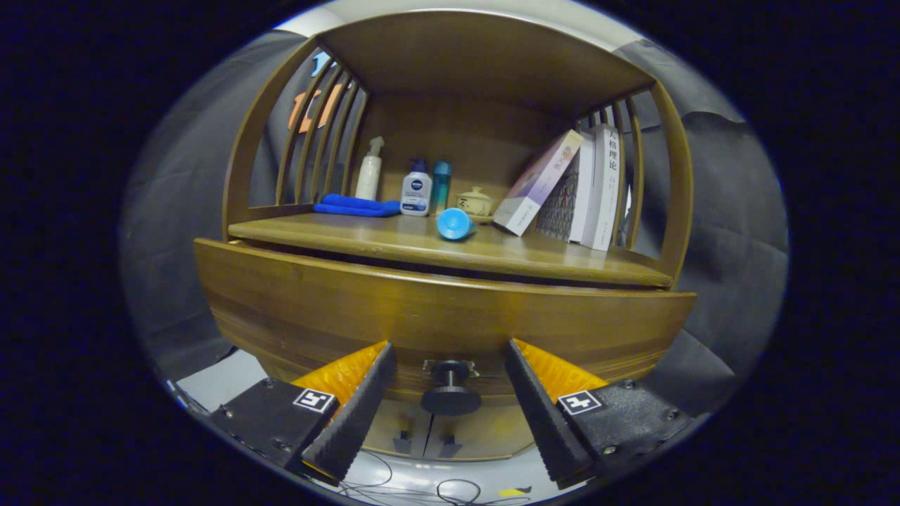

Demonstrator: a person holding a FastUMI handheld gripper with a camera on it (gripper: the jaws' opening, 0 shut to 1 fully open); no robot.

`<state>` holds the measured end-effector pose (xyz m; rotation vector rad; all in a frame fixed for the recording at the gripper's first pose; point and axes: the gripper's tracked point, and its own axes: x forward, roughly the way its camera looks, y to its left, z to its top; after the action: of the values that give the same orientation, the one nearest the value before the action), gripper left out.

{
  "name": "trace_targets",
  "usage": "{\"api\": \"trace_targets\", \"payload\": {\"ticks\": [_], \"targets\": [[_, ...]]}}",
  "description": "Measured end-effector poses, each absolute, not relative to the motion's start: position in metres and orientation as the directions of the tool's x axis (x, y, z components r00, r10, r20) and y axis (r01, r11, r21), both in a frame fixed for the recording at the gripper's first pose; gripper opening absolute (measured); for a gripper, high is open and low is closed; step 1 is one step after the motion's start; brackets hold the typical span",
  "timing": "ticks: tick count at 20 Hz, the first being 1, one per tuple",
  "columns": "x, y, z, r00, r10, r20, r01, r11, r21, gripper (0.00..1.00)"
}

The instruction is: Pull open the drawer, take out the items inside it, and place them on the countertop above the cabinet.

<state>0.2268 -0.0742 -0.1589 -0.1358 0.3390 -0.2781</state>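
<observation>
Spread wide and gripping nothing, gripper (450,362) straddling the dark knob (450,393) with free room either side, drawer front (443,320) shut at twelve o'clock just beyond, countertop (422,246) edge above it, blue cup (455,224) tipped there.

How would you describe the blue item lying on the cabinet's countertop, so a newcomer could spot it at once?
On the wooden cabinet's countertop, ahead of the row of toiletry bottles, lies a blue cup. It is tipped on its side, whereas the neighbouring bottles stand upright.
</observation>
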Motion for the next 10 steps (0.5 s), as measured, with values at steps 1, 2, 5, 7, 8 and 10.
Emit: {"api": "trace_targets", "payload": {"ticks": [1, 2, 5, 7, 8, 10], "targets": [[0.231, -0.075, -0.159, 0.904, -0.289, -0.314, 0.246, 0.954, -0.169, 1.0], [0.234, -0.076, -0.16, 0.903, -0.286, -0.321, 0.247, 0.956, -0.159, 1.0], [0.244, -0.077, -0.164, 0.898, -0.275, -0.344, 0.251, 0.961, -0.113, 1.0], [0.25, -0.078, -0.167, 0.893, -0.265, -0.363, 0.253, 0.964, -0.08, 1.0], [0.253, -0.078, -0.167, 0.891, -0.262, -0.371, 0.254, 0.965, -0.07, 1.0], [0.257, -0.081, -0.169, 0.886, -0.273, -0.375, 0.26, 0.962, -0.086, 1.0]]}}
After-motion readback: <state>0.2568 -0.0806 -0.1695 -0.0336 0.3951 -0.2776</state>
